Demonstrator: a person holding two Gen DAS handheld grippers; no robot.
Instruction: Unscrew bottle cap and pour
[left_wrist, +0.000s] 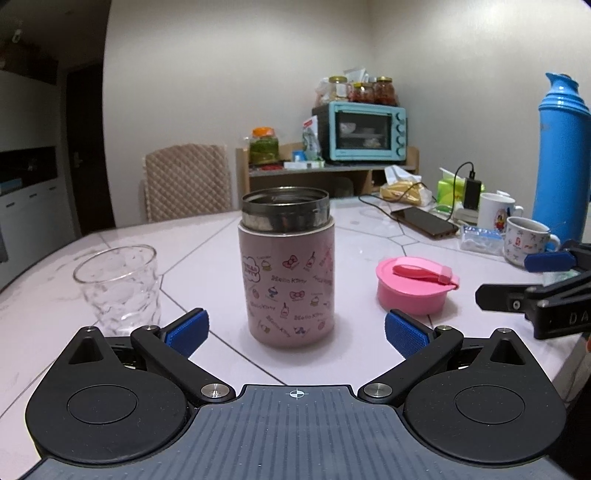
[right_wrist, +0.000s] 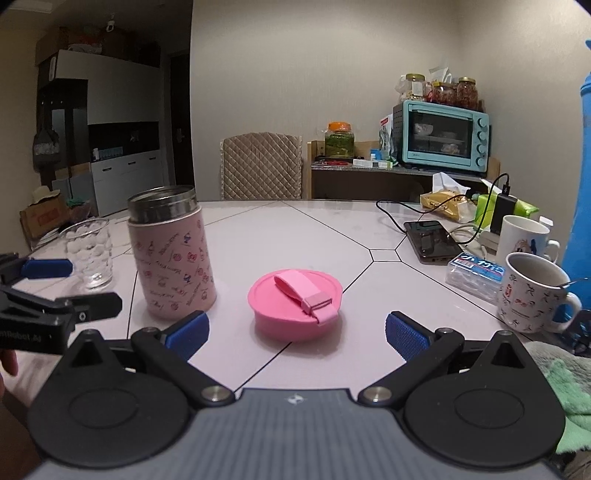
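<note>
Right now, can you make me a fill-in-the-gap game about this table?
1. The pink flask has its lid ____.
2. The round pink lid lies on the ____.
3. The clear drinking glass is ____ inside.
4. Both claws, left claw and right claw, are ____.

Missing words: off; table; empty; open

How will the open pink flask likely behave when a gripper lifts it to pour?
The pink flask looks rigid steel, so it should not deform. Its smooth printed wall may slip. With the cap off, contents could spill if tilted early.
</note>
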